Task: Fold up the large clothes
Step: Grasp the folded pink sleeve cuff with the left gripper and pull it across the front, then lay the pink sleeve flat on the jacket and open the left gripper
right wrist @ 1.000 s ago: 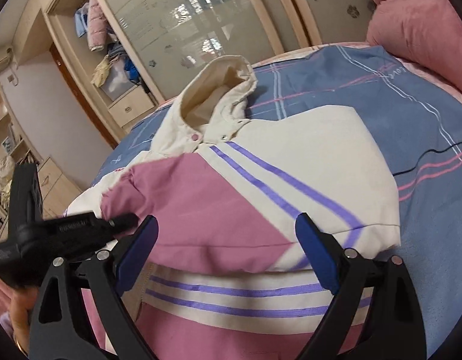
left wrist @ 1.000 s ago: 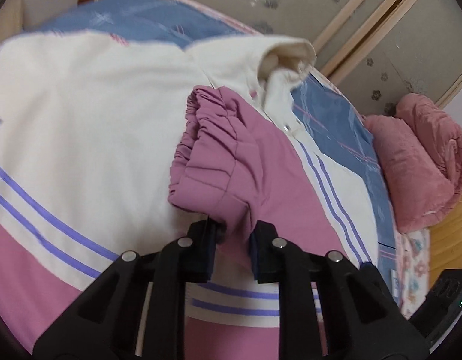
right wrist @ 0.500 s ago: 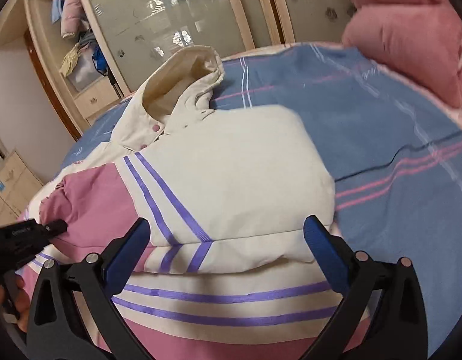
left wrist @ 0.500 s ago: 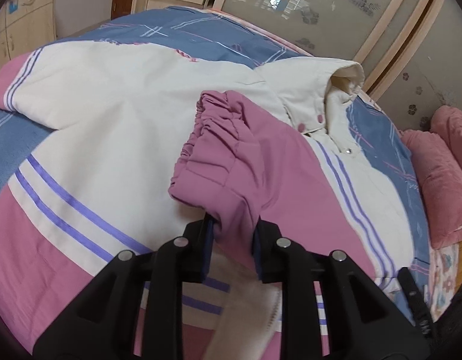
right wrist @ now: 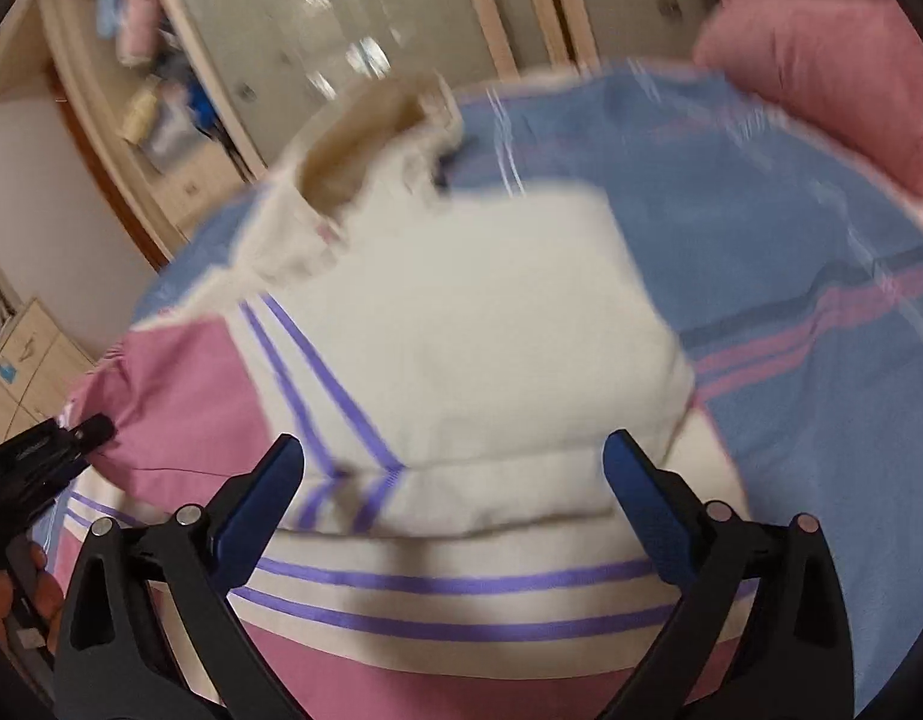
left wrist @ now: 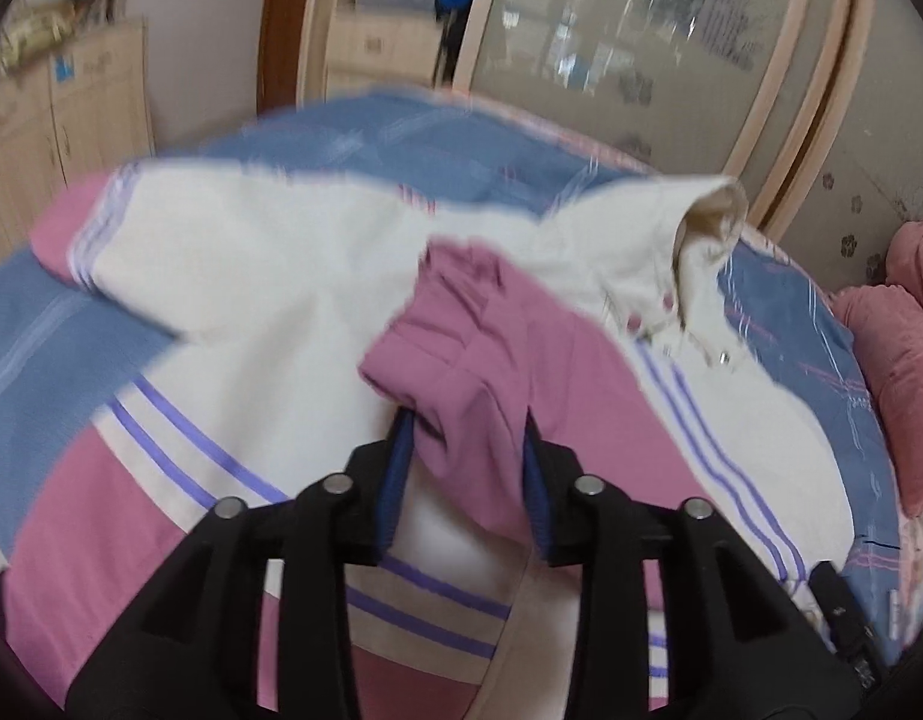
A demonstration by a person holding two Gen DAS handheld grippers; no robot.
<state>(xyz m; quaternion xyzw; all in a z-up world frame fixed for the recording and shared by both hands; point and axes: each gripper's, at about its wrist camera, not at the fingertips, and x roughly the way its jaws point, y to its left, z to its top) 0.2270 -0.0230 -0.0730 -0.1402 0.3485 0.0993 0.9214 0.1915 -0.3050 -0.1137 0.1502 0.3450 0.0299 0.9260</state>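
A cream and pink hooded jacket [left wrist: 293, 276] with purple stripes lies spread on the bed, its hood [left wrist: 710, 222] at the far end. Its pink sleeve [left wrist: 455, 324] is folded across the chest. The cuff end sits between the jaws of my left gripper [left wrist: 467, 450], which are opening, and the cloth hangs loose there. In the right wrist view the jacket [right wrist: 461, 330] has its other, cream sleeve folded inward. My right gripper [right wrist: 455, 462] stands wide open just above that fold, holding nothing. The left gripper [right wrist: 92, 429] shows at the left edge by the pink sleeve.
A blue striped bedspread [right wrist: 791, 300] covers the bed. Pink pillows [left wrist: 899, 360] are piled at the right side. Behind the bed stand a wardrobe with glass doors [left wrist: 641, 30] and a wooden cabinet [left wrist: 59, 132]. A person's hand [right wrist: 17, 600] holds the left gripper.
The left gripper's jaws have parted from a tight pinch on the pink sleeve, and it has drawn back and tipped upward. The right gripper has barely shifted and stays open.
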